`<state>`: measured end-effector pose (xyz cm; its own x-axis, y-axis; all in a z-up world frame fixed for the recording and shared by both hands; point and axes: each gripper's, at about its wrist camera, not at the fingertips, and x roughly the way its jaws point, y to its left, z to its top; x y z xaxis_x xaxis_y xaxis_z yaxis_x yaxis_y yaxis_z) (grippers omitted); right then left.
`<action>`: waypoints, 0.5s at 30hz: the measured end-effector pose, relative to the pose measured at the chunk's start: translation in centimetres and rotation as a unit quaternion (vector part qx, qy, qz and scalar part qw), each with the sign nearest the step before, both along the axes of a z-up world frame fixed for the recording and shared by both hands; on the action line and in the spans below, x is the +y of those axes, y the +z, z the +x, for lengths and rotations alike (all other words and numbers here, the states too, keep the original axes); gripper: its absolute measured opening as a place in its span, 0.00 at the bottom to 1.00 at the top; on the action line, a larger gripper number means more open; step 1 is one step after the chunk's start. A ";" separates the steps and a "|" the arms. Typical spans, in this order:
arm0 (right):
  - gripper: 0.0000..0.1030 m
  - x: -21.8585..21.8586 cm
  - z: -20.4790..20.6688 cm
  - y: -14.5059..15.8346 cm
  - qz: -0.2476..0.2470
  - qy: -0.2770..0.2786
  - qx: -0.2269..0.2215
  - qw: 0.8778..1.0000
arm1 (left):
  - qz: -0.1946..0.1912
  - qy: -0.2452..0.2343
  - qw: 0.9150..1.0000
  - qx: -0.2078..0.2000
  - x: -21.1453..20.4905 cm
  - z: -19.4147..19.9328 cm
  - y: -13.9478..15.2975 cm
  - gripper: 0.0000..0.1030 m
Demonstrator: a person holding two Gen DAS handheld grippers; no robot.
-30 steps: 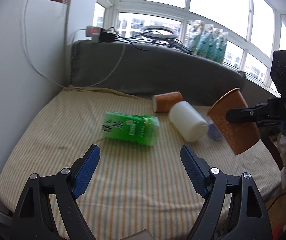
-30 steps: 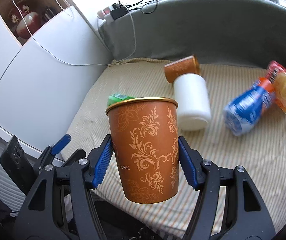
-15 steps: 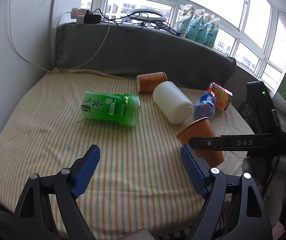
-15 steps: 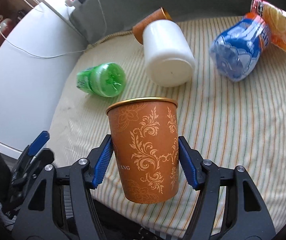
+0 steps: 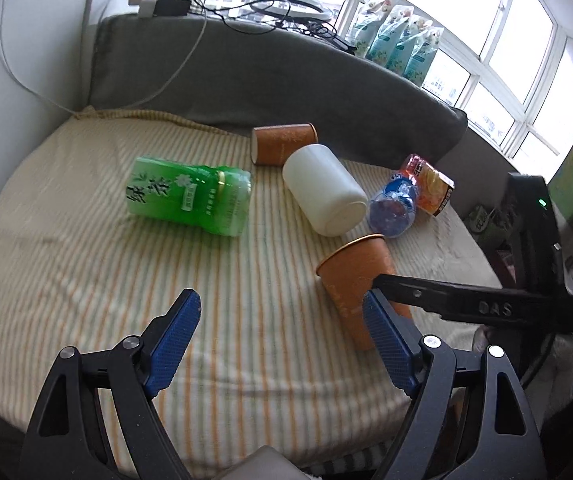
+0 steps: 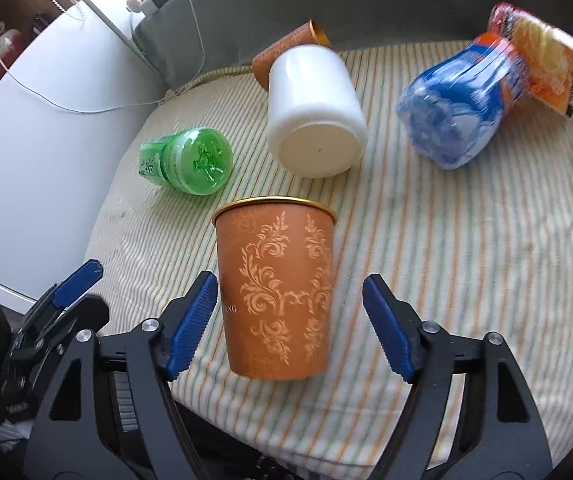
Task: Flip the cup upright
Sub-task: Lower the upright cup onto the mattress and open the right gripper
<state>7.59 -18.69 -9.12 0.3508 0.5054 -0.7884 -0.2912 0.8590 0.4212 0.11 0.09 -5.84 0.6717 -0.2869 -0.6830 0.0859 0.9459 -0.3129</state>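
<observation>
An orange paper cup with a gold rim and leaf pattern stands mouth up on the striped cushion near its front edge. My right gripper is open, its blue pads apart from the cup's sides. In the left wrist view the cup leans slightly, with the right gripper's black arm beside it. My left gripper is open and empty above the cushion's front. A second orange cup lies on its side at the back.
A green tea bottle, a white jar, a blue bottle and an orange snack packet lie on the cushion. A grey backrest stands behind. A white cabinet is at the left.
The right gripper lowered the cup onto the cushion and its jaws opened, letting go of it. The left gripper stayed open and moved little.
</observation>
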 end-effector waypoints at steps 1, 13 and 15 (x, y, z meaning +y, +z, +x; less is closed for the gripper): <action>0.76 -0.5 -0.3 0.3 0.001 -0.001 -0.006 1.000 | -0.008 -0.001 1.000 0.005 -0.1 0.2 0.0 0.80; 0.76 -7.2 -4.3 2.0 0.004 -0.032 -0.046 0.998 | -0.154 -0.012 0.984 0.086 -1.4 3.6 -1.4 0.80; 0.76 -7.9 -5.0 2.2 -0.007 -0.041 -0.058 0.997 | -0.152 -0.012 0.984 0.091 -2.2 4.1 -1.4 0.80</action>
